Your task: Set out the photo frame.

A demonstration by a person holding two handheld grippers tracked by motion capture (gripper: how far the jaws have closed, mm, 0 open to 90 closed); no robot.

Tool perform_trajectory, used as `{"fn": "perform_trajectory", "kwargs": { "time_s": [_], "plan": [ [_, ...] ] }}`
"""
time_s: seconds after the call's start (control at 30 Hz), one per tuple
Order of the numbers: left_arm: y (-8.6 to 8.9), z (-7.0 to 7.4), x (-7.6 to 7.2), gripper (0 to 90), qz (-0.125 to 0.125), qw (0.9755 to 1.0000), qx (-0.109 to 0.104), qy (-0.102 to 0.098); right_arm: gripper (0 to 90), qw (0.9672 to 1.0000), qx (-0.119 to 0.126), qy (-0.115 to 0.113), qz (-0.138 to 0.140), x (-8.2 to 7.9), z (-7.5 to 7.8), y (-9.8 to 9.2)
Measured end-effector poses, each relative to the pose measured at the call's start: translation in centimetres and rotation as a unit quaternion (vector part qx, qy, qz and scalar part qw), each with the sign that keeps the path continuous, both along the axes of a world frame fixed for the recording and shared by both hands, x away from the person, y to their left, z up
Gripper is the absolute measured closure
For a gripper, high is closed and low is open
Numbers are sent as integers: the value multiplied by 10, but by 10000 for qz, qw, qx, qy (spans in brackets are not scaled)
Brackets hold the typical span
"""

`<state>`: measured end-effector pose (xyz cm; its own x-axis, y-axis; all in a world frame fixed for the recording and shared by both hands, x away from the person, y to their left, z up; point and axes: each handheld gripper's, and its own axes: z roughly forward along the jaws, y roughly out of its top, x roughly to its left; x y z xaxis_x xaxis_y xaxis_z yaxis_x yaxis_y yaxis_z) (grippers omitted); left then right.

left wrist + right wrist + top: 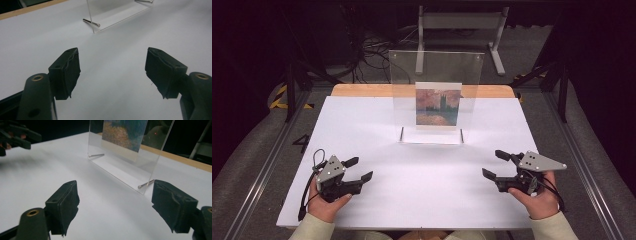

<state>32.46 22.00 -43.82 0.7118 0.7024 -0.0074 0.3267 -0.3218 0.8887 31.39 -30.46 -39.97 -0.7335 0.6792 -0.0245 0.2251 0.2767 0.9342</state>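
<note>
A clear acrylic picture stand [436,75] is upright at the back middle of the white table [422,175], holding a small painting print [438,104]. My left gripper [361,168] rests at the front left, held in a hand, with nothing between its open jaws. My right gripper [492,163] sits at the front right, also open and empty. The left gripper view has its pads [67,72] wide apart over bare table, with the stand's foot [117,15] far ahead. In the right gripper view the stand [125,157] is close ahead of the gripper [115,202], and the left gripper [17,136] is at top left.
Metal pins [146,184] stick out at the stand's lower corners. A wooden strip [362,90] edges the table's far side. Beyond it are a grey metal frame [459,22] and floor cables [372,50]. Metal rails [582,165] run along both sides.
</note>
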Motion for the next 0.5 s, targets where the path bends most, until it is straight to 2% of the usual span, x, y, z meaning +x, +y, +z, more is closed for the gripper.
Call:
{"fn": "perform_trajectory", "kwargs": {
  "time_s": [0.07, 0.17, 0.27, 0.37, 0.5],
  "plan": [
    [0, 0, 0, 285, -12, 10000, 8, -2, 215, 10000, -45, -2, 4, 0, -2, 0],
    [-1, 0, -1, 284, -66, 10000, -13, 10, 216, 9999, 46, 109, 20, -1, -13, 1],
    [0, -2, 0, 284, -122, 9997, -175, 82, 217, 9996, -4, 286, 13, 0, -28, 2],
    [2, -6, 2, 283, -175, 9986, -452, 218, 217, 9989, -131, 446, 13, 2, -39, 4],
    [3, -8, 3, 283, -187, 9981, -520, 285, 216, 9982, -228, 550, -8, 5, -47, 6]
  ]
}}
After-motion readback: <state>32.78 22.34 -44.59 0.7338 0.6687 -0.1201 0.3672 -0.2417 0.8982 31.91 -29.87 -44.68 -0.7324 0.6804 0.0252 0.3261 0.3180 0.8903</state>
